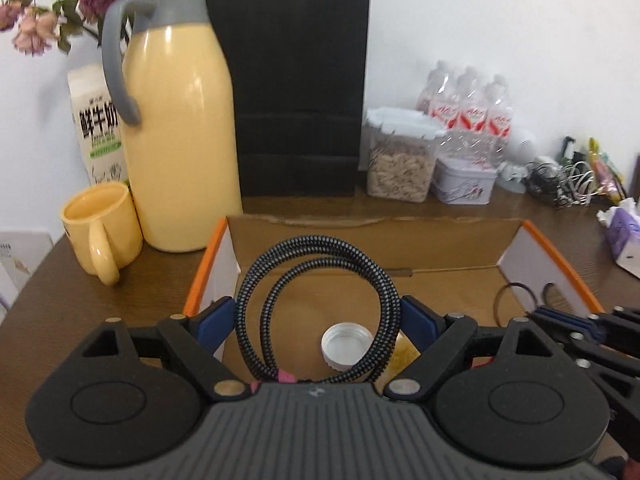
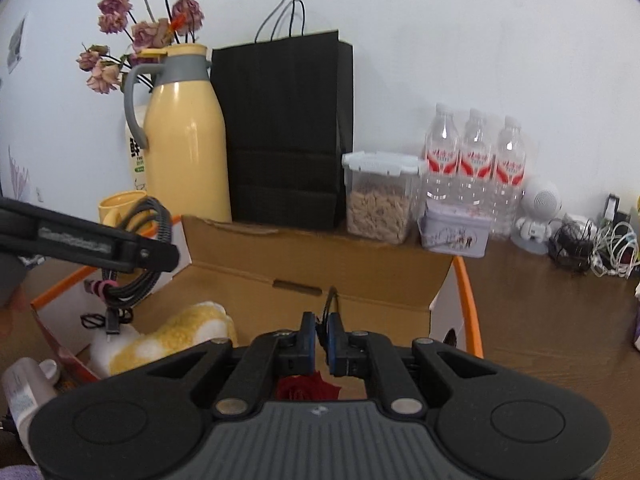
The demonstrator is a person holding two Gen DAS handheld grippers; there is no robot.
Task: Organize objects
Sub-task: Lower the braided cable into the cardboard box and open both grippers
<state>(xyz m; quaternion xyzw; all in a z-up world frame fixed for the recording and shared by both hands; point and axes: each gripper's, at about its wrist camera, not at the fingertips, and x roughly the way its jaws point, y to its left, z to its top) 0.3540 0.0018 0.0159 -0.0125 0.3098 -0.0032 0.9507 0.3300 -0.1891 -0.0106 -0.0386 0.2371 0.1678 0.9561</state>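
Nearest to me, my left tool point(image 1: 316, 320) has its blue pads spread wide, pressing on either side of a coiled braided cable point(image 1: 316, 304); the coil stands between them over the open cardboard box point(image 1: 360, 226), and in the right wrist view it hangs from that tool clear of the box floor. My right tool point(image 2: 323, 334) has its pads pressed almost together, pinching a thin black loop point(image 2: 330, 300), perhaps a hair tie or a thin cord; I cannot tell which.

Below, inside the box, I see a white bottle cap point(image 1: 347, 346) on the cardboard floor, a yellow and white cloth point(image 2: 168, 338), a dark red rose point(image 2: 308, 390) just under my right tool, and another small black loop point(image 1: 516, 300) near the right wall.

I judge the step in hand to be dropping both items into the box. The next move calls for lowering the coil a little, then spreading the left pads further so it falls flat, and parting the right pads to let the loop go.

Beyond the box on the worktop point(image 1: 120, 312) stand a yellow mug point(image 1: 100, 228), a yellow thermos jug point(image 1: 180, 128), a black paper bag point(image 1: 296, 88), a clear food container point(image 1: 400, 160) and water bottles point(image 2: 474, 156).
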